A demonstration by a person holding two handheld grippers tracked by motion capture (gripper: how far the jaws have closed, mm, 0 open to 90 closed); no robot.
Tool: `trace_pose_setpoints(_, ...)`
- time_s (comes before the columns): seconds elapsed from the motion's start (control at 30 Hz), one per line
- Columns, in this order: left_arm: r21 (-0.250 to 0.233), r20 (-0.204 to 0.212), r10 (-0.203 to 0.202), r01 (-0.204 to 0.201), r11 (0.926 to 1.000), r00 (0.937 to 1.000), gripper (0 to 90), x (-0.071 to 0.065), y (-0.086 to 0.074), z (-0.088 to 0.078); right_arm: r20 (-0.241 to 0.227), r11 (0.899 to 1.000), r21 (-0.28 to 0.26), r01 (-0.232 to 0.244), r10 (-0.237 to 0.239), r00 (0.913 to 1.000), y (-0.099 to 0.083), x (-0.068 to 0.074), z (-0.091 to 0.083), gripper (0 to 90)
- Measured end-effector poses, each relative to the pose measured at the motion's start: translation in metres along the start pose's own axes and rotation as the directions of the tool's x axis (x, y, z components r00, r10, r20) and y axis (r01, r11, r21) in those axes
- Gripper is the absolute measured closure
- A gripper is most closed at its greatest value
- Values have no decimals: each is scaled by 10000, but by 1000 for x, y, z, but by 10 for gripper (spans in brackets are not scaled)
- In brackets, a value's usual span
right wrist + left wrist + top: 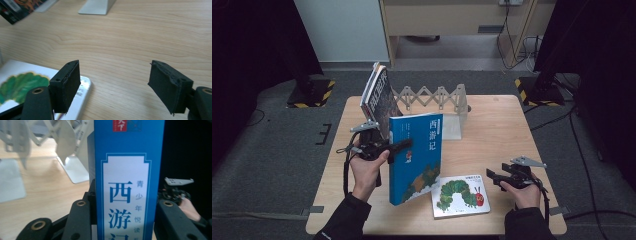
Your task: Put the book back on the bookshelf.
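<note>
My left gripper point(399, 146) is clamping the blue book point(416, 156) upright above the table point(497, 125); right gripper point(490, 176) is gaping empty beside the caterpillar book point(460, 195). Folding rack point(434, 97) is standing behind.

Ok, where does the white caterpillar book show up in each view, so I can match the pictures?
High view: the caterpillar book lies flat on the table near the front edge, between the upright blue book and the right gripper.
Left gripper view: it is not in this picture.
Right gripper view: its corner sits at lower left, behind the left-hand jaw.
Shared landmark: the white bookend.
</note>
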State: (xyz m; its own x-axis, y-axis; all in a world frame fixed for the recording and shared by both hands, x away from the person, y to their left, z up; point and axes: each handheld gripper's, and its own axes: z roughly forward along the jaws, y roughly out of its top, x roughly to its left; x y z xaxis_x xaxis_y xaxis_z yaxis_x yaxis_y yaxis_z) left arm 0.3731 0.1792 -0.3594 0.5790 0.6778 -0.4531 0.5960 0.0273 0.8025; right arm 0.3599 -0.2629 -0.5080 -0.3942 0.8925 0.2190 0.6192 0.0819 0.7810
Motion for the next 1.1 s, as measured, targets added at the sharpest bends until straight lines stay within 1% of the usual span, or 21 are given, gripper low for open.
trace_pose_setpoints(0.03,-38,-113,30,-30,10000,9999,613,1,2,0,125,9999,96,128,-130,9998,-1,-2,0,238)
trace_pose_setpoints(0.1,-155,-277,-56,52,9999,9996,613,3,5,2,432,9995,255,187,-198,9989,-2,-6,1,227)
trace_pose_setpoints(0.13,-287,-388,-156,144,9995,9991,613,3,7,3,614,9989,369,278,-301,9977,-3,-7,1,213)
trace_pose_setpoints(0.2,-507,-624,-198,166,9986,9979,613,4,11,7,999,9976,650,249,-313,9945,-4,-12,3,196)
trace_pose_setpoints(0.27,-611,-867,-18,-35,9981,9962,613,3,15,11,1161,9955,906,268,-372,9925,-6,-15,4,193)
trace_pose_setpoints(0.33,-662,-1100,181,-255,9975,9938,613,1,20,15,1300,9942,1033,290,-424,9906,-7,-17,6,189)
trace_pose_setpoints(0.37,-666,-1178,219,-299,9973,9928,613,1,22,17,1344,9930,1109,405,-554,9894,-7,-18,6,186)
trace_pose_setpoints(0.4,-672,-1234,262,-347,9971,9920,613,1,25,19,1382,9926,1144,400,-558,9888,-7,-18,7,186)
trace_pose_setpoints(0.5,-782,-1348,254,-362,9963,9905,613,1,32,25,1485,9893,1328,597,-794,9857,-8,-20,9,180)
trace_pose_setpoints(0.6,-853,-1539,333,-469,9953,9875,613,1,39,31,1634,9859,1491,753,-997,9815,-8,-23,10,173)
trace_pose_setpoints(0.63,-892,-1645,388,-540,9945,9856,613,1,42,34,1684,9856,1532,710,-968,9809,-9,-23,10,171)
trace_pose_setpoints(0.67,-884,-1731,441,-601,9943,9839,613,1,44,37,1710,9844,1568,802,-1070,9794,-9,-24,11,169)
trace_pose_setpoints(0.7,-889,-1802,493,-662,9938,9824,613,1,47,39,1742,9837,1620,778,-1062,9790,-9,-25,11,166)
trace_pose_setpoints(0.73,-887,-1825,525,-696,9936,9818,613,2,49,41,1815,9829,1658,801,-1102,9772,-10,-25,12,162)
trace_pose_setpoints(0.8,-970,-1998,534,-740,9925,9784,613,3,55,47,1865,9815,1740,803,-1129,9760,-10,-27,12,157)
trace_pose_setpoints(0.87,-1092,-2129,570,-817,9907,9754,613,5,60,52,1866,9789,1894,764,-1122,9760,-11,-27,13,153)
trace_pose_setpoints(0.9,-1125,-2191,593,-856,9900,9739,613,6,63,54,1841,9793,1877,760,-1111,9766,-11,-27,13,152)
trace_pose_setpoints(0.97,-1193,-2387,631,-938,9884,9691,613,8,68,59,1898,9817,1760,722,-1058,9761,-12,-28,14,150)
trace_pose_setpoints(1.1,-1351,-2789,689,-1102,9847,9578,613,12,78,70,1902,9826,1709,730,-1056,9761,-12,-29,14,139)
